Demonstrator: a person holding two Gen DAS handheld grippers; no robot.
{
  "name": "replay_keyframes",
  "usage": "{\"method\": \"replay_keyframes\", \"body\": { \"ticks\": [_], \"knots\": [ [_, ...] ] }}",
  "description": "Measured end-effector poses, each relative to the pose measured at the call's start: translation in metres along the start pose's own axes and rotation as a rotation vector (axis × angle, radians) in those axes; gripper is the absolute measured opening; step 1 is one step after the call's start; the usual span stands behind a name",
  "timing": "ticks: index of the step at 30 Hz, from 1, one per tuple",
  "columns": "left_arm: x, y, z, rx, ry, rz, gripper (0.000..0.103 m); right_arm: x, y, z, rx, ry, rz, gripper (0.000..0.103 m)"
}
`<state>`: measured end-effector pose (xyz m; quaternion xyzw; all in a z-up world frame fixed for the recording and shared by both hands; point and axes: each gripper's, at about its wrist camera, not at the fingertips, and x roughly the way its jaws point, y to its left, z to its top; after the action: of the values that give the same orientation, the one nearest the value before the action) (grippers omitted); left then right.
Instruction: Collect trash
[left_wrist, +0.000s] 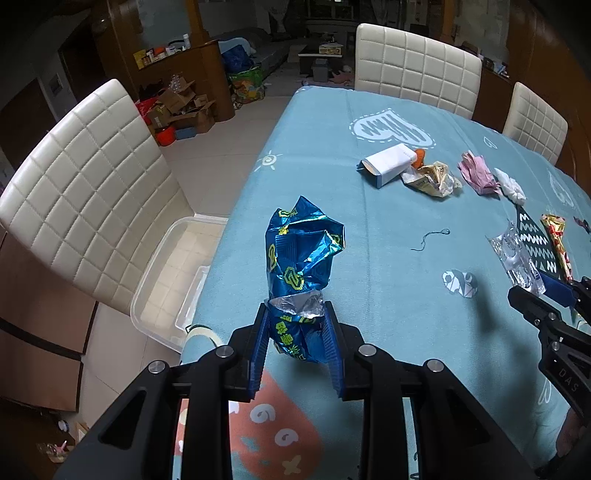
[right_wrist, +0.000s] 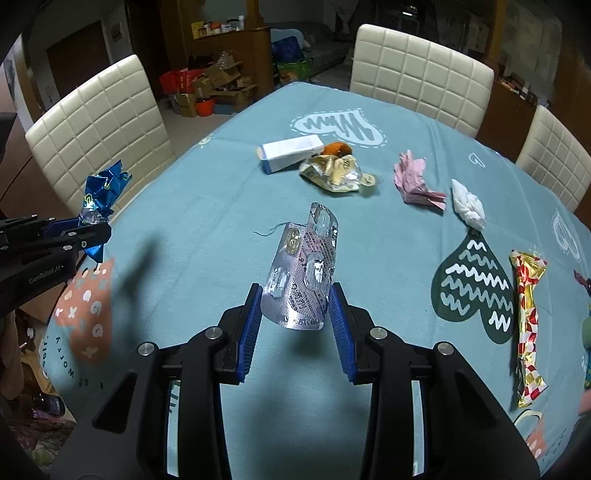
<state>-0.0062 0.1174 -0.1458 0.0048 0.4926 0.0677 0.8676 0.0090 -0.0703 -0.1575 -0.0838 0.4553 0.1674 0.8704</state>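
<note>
My left gripper (left_wrist: 295, 314) is shut on a crumpled blue foil snack wrapper (left_wrist: 301, 254) and holds it above the table's left edge; the wrapper also shows in the right wrist view (right_wrist: 101, 192). My right gripper (right_wrist: 295, 295) is shut on a silver pill blister pack (right_wrist: 304, 269) and holds it above the blue tablecloth (right_wrist: 207, 206); the pack also shows in the left wrist view (left_wrist: 517, 258). A clear plastic bin (left_wrist: 170, 273) sits on the floor beside the table, below and left of the blue wrapper.
On the table lie a white and blue carton (right_wrist: 290, 151), a crumpled gold wrapper (right_wrist: 334, 171), pink paper (right_wrist: 413, 181), a white tissue (right_wrist: 467, 203) and a red and gold wrapper (right_wrist: 528, 325). White padded chairs (left_wrist: 85, 184) stand around the table.
</note>
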Motion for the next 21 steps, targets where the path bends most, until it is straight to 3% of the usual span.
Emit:
{"method": "replay_keyframes", "body": {
  "ticks": [9, 21],
  "knots": [
    [0.001, 0.023, -0.003, -0.041, 0.006, 0.019, 0.028, 0.005, 0.027, 0.012, -0.060, -0.002, 0.033, 0.039],
    [0.012, 0.076, 0.004, -0.118, 0.016, 0.069, 0.028, 0.024, 0.084, 0.052, -0.180, -0.020, 0.098, 0.039]
  ]
}}
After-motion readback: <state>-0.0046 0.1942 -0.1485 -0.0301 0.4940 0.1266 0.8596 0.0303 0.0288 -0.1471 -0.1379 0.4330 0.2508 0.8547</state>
